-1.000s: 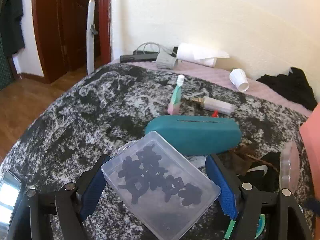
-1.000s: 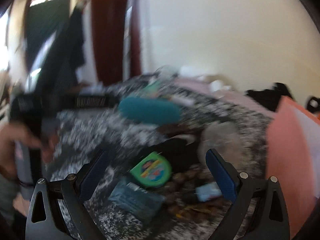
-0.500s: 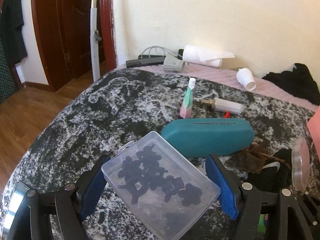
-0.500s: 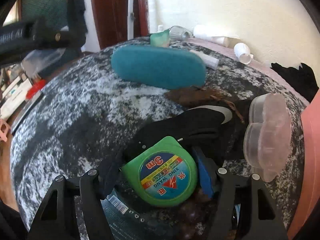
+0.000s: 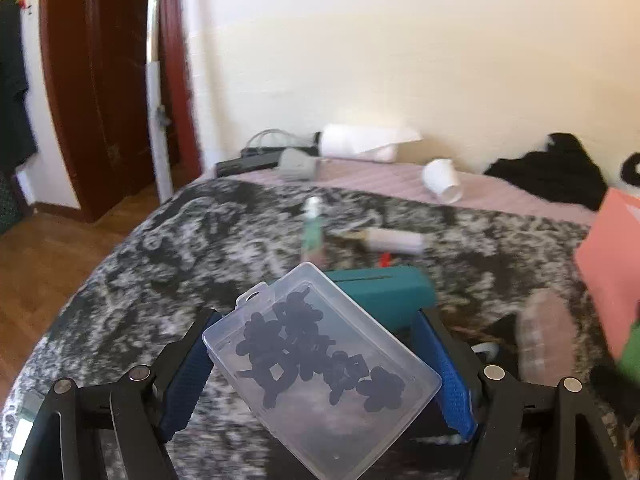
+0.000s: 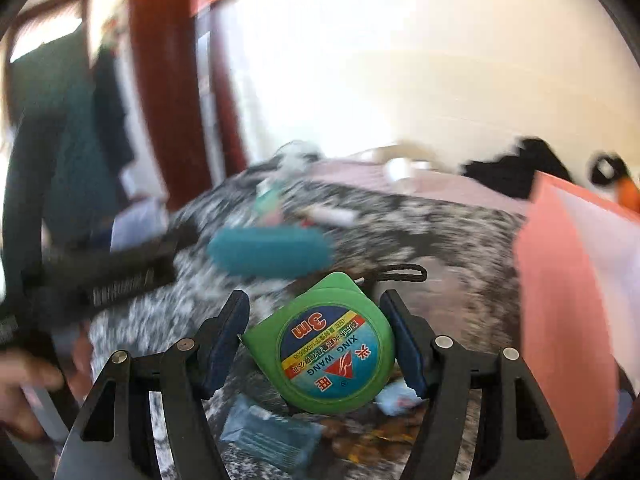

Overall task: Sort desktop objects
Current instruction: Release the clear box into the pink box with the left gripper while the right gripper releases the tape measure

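My left gripper is shut on a clear plastic box that holds several dark flat pieces. The box sits tilted between the blue pads, above the mottled black-and-white cloth. In the right wrist view my right gripper is shut on a round green tape measure, label side up, raised off the surface. Its black wrist strap sticks out behind it. A green blur at the right edge of the left wrist view may be the same tape measure.
A teal case lies just beyond the box. Farther back are a small tube, a white bottle and a tipped paper cup. A salmon folder stands at the right, a clear lid beside it. Small packets lie under the tape measure.
The right gripper closed on the green tape measure and lifted it off the black item. The left gripper rose with the clear box still held.
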`<state>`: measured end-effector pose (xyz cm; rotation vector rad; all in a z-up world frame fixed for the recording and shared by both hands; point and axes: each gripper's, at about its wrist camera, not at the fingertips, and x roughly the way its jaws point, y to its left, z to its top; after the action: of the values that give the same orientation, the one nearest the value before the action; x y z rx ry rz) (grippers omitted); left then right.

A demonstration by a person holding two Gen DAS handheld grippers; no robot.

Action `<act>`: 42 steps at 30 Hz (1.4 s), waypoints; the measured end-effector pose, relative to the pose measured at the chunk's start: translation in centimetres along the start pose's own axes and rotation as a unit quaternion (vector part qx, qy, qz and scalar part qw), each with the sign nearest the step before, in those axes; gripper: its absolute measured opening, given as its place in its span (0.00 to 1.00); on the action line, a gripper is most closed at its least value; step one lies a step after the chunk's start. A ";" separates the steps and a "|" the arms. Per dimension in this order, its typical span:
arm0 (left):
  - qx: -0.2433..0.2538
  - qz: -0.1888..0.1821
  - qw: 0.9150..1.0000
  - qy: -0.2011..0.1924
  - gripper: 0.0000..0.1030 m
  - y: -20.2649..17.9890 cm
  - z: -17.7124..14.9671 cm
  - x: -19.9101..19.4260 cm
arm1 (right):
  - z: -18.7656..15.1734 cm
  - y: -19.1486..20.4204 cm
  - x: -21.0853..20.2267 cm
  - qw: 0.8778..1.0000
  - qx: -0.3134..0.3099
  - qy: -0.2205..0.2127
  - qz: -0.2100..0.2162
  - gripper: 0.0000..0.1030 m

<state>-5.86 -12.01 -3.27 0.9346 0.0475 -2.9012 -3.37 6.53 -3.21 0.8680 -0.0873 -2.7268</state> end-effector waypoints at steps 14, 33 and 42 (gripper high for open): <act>0.047 -0.133 0.989 -0.048 0.78 -15.8 0.9 -4.8 | 1.9 -11.9 -12.7 0.955 0.109 -0.150 -0.231 0.69; 0.190 -0.225 0.954 -0.051 0.78 -32.4 -3.8 -7.2 | -2.1 -25.3 -16.4 0.913 0.202 -0.114 -0.335 0.70; 0.208 -0.217 0.952 -0.056 1.00 -33.7 -5.3 -6.7 | -2.6 -25.5 -16.5 0.902 0.183 -0.112 -0.374 1.00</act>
<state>-0.61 22.39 -3.64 0.9025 -0.4386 -3.4511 4.83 35.65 0.30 0.7854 -0.4018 -3.6165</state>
